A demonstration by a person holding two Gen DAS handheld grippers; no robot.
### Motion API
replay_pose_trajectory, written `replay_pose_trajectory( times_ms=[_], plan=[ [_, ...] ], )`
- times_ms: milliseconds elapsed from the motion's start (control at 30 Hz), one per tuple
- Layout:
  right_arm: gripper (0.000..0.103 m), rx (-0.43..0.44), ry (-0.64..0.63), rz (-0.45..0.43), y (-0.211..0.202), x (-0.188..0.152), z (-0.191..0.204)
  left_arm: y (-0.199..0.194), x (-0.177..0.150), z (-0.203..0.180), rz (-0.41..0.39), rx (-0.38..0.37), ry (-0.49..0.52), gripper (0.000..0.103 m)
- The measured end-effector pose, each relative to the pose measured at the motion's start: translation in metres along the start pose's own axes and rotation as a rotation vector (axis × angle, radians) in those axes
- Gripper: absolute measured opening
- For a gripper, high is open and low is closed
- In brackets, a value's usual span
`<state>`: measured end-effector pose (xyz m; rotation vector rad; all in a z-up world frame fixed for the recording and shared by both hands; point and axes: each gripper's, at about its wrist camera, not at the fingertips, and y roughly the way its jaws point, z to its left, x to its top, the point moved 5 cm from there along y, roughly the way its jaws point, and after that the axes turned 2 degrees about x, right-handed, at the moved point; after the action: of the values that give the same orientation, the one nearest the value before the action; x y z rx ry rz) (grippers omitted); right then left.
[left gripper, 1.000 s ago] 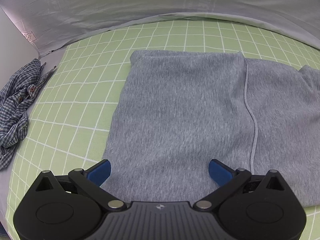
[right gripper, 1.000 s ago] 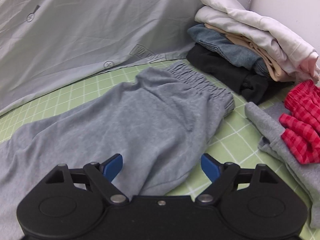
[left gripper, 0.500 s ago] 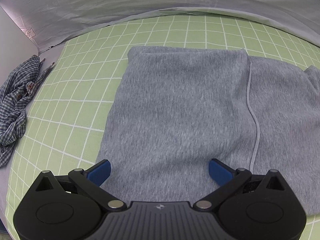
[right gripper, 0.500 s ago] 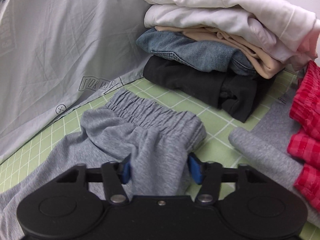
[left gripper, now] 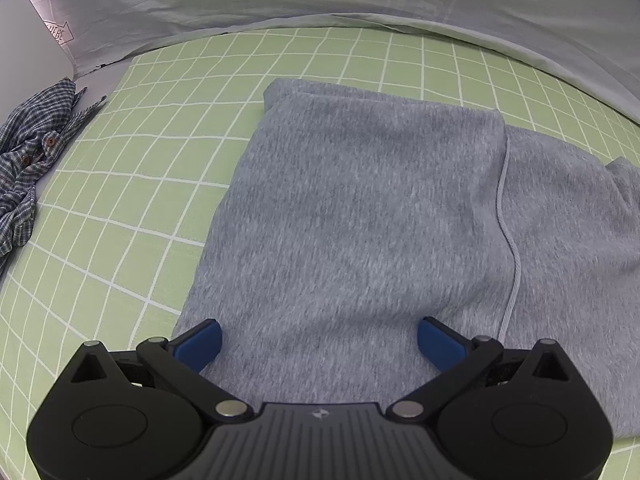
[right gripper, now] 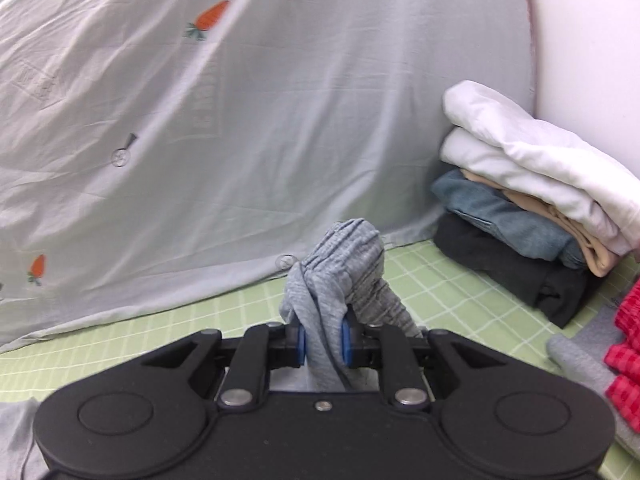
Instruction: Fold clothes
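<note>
- Bedding first: a green checked sheet (left gripper: 168, 168) covers the work surface, with a pale carrot-print cloth (right gripper: 240, 120) draped up behind it.
- Grey sweatpants (left gripper: 360, 220) lie flat across the sheet under the left gripper, one leg laid over the other, a drawstring (left gripper: 508, 240) trailing down the seam.
- Folded stack (right gripper: 532, 216) of white, tan, denim and black garments stands against the wall at right, evidence of work already finished.
- Unfolded items remain: a crumpled blue plaid shirt (left gripper: 32, 160) at the sheet's left edge, and a red checked piece (right gripper: 628, 360) on another grey garment at right.
- Left gripper (left gripper: 318, 344) hangs over the trouser legs with jaws spread wide, gripping nothing.
- Right gripper (right gripper: 323, 340) has just been closing; its blue pads (right gripper: 301, 340) now pinch the bunched elastic waistband (right gripper: 344, 256), raised clear of the sheet.
- Judged from this, the sweatpants fold is at its opening: waist end seized, crosswise fold not yet made, and at least two more pieces wait.
</note>
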<state>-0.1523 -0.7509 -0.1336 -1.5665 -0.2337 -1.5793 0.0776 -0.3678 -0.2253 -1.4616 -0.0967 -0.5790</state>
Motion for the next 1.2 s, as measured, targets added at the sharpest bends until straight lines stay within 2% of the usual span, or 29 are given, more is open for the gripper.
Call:
replay_pose_trajectory(
  times_ms=[167, 300, 400, 433, 467, 500, 533, 667, 767, 867, 933, 967, 1000, 1067, 1200],
  plan=[
    [0.017, 0.22, -0.109, 0.037, -0.022, -0.025, 0.097, 0.001, 0.0, 0.001, -0.007, -0.019, 0.016, 0.103],
    [0.017, 0.337, -0.179, 0.198, -0.02, -0.078, 0.162, 0.002, 0.001, 0.002, -0.014, -0.041, 0.028, 0.103],
    [0.02, 0.312, -0.277, 0.339, -0.018, -0.119, 0.189, 0.005, 0.003, 0.003, -0.014, -0.058, 0.038, 0.103],
    [0.022, 0.301, -0.268, 0.361, -0.021, -0.125, 0.19, 0.005, 0.003, 0.004, -0.016, -0.063, 0.041, 0.103],
    [0.028, 0.296, -0.24, 0.373, -0.026, -0.127, 0.188, 0.006, 0.003, 0.004, -0.018, -0.068, 0.043, 0.103],
    [0.04, 0.3, -0.215, 0.369, -0.031, -0.124, 0.186, 0.006, 0.003, 0.004, -0.021, -0.072, 0.045, 0.103],
    [0.045, 0.301, -0.189, 0.353, -0.037, -0.12, 0.183, 0.006, 0.003, 0.004, -0.024, -0.076, 0.046, 0.103],
    [0.049, 0.248, -0.086, 0.269, -0.048, -0.092, 0.165, 0.007, 0.004, 0.003, -0.03, -0.092, 0.061, 0.103],
    [0.06, 0.183, 0.02, 0.238, -0.038, -0.079, 0.147, 0.008, 0.005, 0.003, -0.03, -0.102, 0.076, 0.103],
    [0.066, 0.133, 0.057, 0.26, -0.013, -0.076, 0.136, 0.009, 0.007, 0.003, -0.032, -0.108, 0.089, 0.103],
    [0.066, 0.135, 0.068, 0.269, 0.003, -0.079, 0.136, 0.009, 0.007, 0.003, -0.032, -0.111, 0.096, 0.103],
    [0.061, 0.137, 0.072, 0.271, 0.012, -0.08, 0.138, 0.009, 0.008, 0.003, -0.032, -0.112, 0.099, 0.103],
    [0.046, 0.149, 0.041, 0.278, 0.018, -0.082, 0.146, 0.009, 0.007, 0.003, -0.032, -0.114, 0.101, 0.103],
    [0.035, 0.173, -0.022, 0.292, 0.03, -0.085, 0.162, 0.008, 0.007, 0.003, -0.033, -0.116, 0.102, 0.103],
    [0.035, 0.264, -0.156, 0.322, 0.034, -0.095, 0.199, 0.008, 0.007, 0.003, -0.032, -0.118, 0.101, 0.103]
  ],
)
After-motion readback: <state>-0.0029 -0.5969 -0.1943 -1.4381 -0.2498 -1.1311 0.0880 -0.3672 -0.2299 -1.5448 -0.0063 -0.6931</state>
